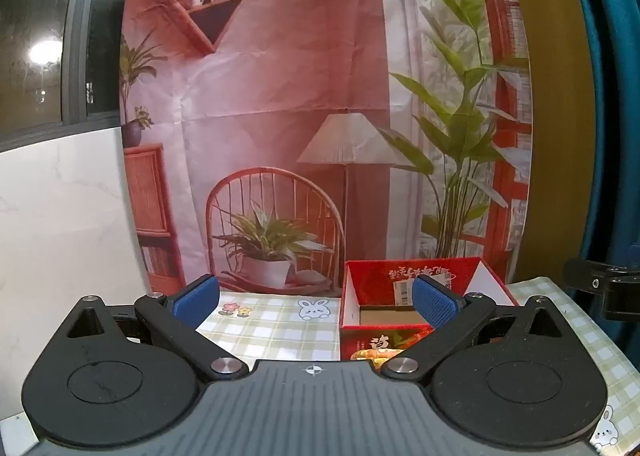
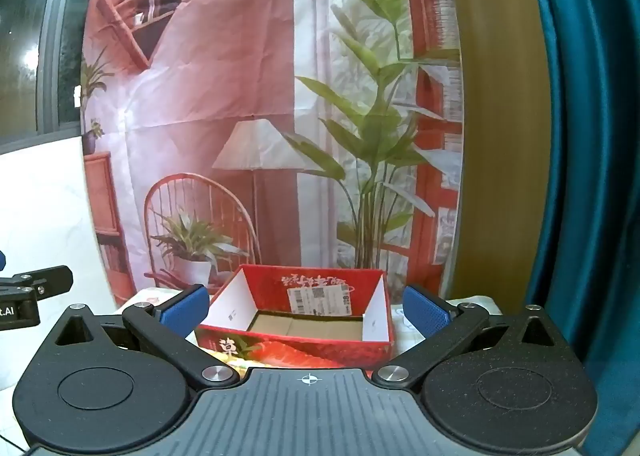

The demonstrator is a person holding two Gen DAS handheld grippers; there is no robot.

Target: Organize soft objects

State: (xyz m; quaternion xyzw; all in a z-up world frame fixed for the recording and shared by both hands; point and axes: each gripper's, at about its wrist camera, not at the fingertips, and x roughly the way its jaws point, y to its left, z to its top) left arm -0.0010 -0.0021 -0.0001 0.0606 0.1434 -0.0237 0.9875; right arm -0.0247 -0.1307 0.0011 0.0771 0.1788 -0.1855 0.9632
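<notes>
A red cardboard box [image 1: 404,280] with white inner side walls and a brown floor stands open on the checked tablecloth [image 1: 272,328]; its inside looks bare. In the left wrist view it sits ahead and right of centre, behind the right blue pad. My left gripper [image 1: 316,302] is open with nothing between its fingers. In the right wrist view the same box [image 2: 320,288] lies straight ahead between the blue pads, and my right gripper [image 2: 306,310] is open and holds nothing. No soft object shows in either view.
A printed backdrop [image 1: 320,116] of a room hangs right behind the table. A teal curtain [image 2: 592,156] hangs on the right, a white wall and dark window on the left. The other gripper shows at each view's edge [image 1: 608,288] [image 2: 32,288].
</notes>
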